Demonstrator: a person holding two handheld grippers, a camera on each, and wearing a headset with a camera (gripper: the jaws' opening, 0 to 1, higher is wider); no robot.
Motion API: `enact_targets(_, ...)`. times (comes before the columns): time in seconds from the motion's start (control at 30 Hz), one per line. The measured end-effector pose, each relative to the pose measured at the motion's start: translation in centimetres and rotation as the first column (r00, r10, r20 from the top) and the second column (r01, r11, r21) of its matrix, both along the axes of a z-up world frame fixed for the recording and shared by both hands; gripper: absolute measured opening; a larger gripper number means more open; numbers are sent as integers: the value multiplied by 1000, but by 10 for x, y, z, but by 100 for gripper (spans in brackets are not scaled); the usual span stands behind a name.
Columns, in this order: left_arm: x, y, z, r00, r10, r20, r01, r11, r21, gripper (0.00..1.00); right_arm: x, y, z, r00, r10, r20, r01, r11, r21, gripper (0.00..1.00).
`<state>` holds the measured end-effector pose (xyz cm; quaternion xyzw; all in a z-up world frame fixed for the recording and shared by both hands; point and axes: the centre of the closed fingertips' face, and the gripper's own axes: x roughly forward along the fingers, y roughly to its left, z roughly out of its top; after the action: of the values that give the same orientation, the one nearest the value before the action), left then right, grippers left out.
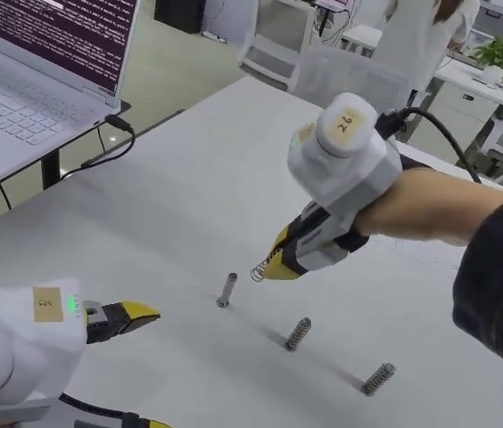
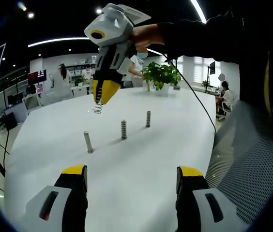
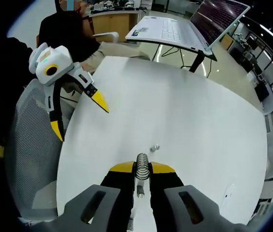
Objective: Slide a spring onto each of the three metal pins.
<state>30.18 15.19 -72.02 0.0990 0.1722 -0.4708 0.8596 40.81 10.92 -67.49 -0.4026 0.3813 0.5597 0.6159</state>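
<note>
Spring (image 1: 258,270) is clamped in the jaws of the right gripper (image 1: 275,262), a bare pin (image 1: 226,290) just ahead of the jaw tips. A second pin (image 1: 298,334) and a third pin (image 1: 378,379), behind those jaws, are each sleeved by a spring. The left gripper (image 2: 131,174) is held with jaws apart.

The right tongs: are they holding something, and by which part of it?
The right tongs are shut on a spring, gripped by one end; the rest projects beyond them. The left tongs are open and hold nothing.
</note>
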Motion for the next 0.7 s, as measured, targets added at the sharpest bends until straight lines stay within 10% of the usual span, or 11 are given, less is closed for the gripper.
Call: enact_targets(0.7,0,3,-8,999,13,-30,-13,1000,10,70,27,15,-39,999,6,-38,-8,998,-59,8)
